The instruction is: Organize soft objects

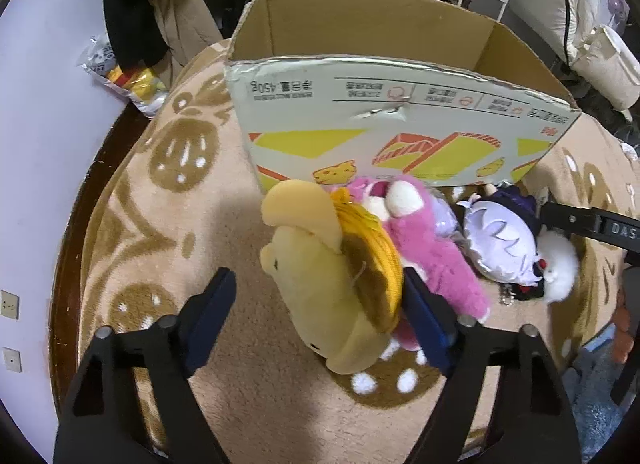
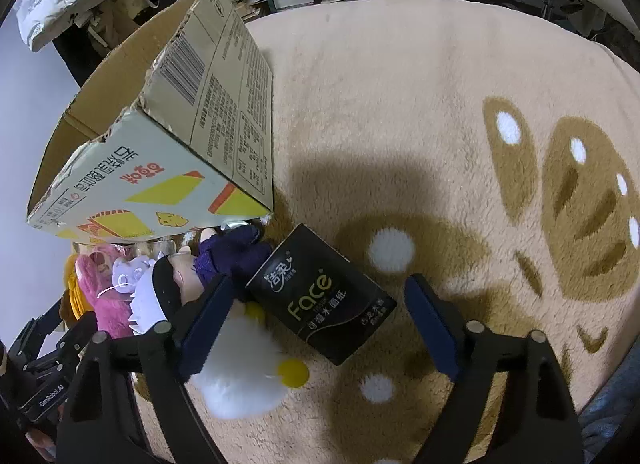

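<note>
On the black tissue pack [image 2: 322,296], near the front edge of the blanket [image 2: 420,104]: "Face" in gold, with white Chinese characters above and below. On the cardboard box [image 1: 400,120], upside down along its upper edge: "450g", beside small Chinese print; a barcode on its side panel. On the other gripper's black body: "DAS" in one view, "GenRobot.AI" in the other.
</note>
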Available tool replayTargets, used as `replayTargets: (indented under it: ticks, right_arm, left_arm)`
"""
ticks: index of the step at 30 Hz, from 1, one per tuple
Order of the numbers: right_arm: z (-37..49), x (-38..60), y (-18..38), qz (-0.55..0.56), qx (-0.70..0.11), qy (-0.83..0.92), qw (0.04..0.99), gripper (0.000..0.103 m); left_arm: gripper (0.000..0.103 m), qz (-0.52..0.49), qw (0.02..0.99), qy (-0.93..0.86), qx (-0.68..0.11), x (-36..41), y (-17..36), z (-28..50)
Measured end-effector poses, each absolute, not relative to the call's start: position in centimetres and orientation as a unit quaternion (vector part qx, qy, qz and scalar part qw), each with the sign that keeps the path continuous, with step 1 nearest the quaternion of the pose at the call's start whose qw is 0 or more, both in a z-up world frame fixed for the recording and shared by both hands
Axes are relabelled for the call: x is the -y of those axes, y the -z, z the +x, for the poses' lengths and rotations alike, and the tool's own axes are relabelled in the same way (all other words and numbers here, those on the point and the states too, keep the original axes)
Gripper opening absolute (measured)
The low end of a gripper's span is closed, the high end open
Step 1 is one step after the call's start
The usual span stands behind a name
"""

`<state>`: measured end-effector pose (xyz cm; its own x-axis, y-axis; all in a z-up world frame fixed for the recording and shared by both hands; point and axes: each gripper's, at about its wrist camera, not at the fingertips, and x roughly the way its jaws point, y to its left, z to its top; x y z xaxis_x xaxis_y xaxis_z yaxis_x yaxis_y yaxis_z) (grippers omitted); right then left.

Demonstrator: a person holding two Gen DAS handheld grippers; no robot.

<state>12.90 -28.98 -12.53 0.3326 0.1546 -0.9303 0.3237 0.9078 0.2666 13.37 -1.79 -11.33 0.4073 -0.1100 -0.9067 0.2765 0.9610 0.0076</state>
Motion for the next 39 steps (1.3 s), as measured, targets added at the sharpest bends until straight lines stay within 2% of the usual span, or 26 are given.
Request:
replayTargets:
  ticks: [3, 8, 12, 15, 24, 39]
  right_arm:
    - [12.9, 29.3, 12.5, 0.212, -0.574, 0.054, 0.789, 0.082]
    - [12.9, 29.4, 12.6, 0.21, -0.577, 0.053, 0.787, 0.081]
    - [12.9, 29.0, 12.6, 0.205, -0.58, 0.05, 0.787, 0.081]
    - [12.9, 28.4, 12.5, 0.194, -0.582, 0.048, 0.788, 0.081]
    - [13.0, 28.7, 13.2, 0.199, -0.588, 0.052, 0.782, 0.08]
    - [13.0, 28.6, 13.4, 0.189, -0.588, 0.067, 0.783, 0.081]
  left_arm:
    - [0.066, 0.079, 0.835, 0.122, -0.531, 2.0, 11.1, 13.1]
    - [0.061, 0.076, 0.836, 0.125, -0.53, 1.9, 10.9, 12.9]
    - [0.051, 0.067, 0.834, 0.131, -0.532, 1.7, 10.6, 12.7]
    - [0.049, 0.068, 0.834, 0.132, -0.532, 1.7, 10.5, 12.4]
    - [0.045, 0.054, 0.832, 0.131, -0.536, 1.3, 10.2, 12.2]
    - [0.046, 0.07, 0.834, 0.129, -0.532, 1.7, 10.5, 11.9]
